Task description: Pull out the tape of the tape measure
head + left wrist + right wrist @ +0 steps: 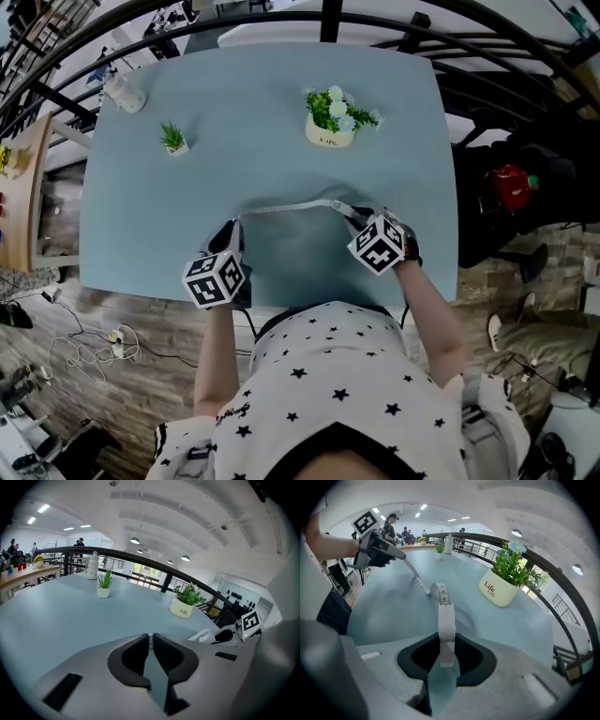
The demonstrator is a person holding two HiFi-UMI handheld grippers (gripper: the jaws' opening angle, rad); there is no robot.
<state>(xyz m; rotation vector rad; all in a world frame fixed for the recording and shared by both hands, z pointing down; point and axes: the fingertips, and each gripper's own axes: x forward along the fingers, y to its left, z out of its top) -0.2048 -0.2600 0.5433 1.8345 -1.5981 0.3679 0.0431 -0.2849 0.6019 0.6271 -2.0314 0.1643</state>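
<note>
Left fingers (133,658) are pressed almost together, and we pinch the thin white end of the tape (291,204) between their tips. Right fingers (474,660) stand further apart and clamp the case (446,620), which sits edge-on between them, white and slim.

Taking ourselves as 6 o'clock on the table (141,216), we hold the left gripper (234,230) at about 7 o'clock and the right gripper (360,217) at about 5, both near the front edge. The tape runs out of the case and spans the gap between the two grippers in a shallow bow towards 12. From the right gripper view it kinks just past the case, where 40 and 41 are printed, then climbs to the left gripper's tips. Whether its middle touches the table we cannot tell.

Further back, a pot (330,131) of flowers stands at 1 o'clock, a small plant (173,139) at 10, and a bottle (125,94) lies by the far corner at 11, all well apart from the tape.
</note>
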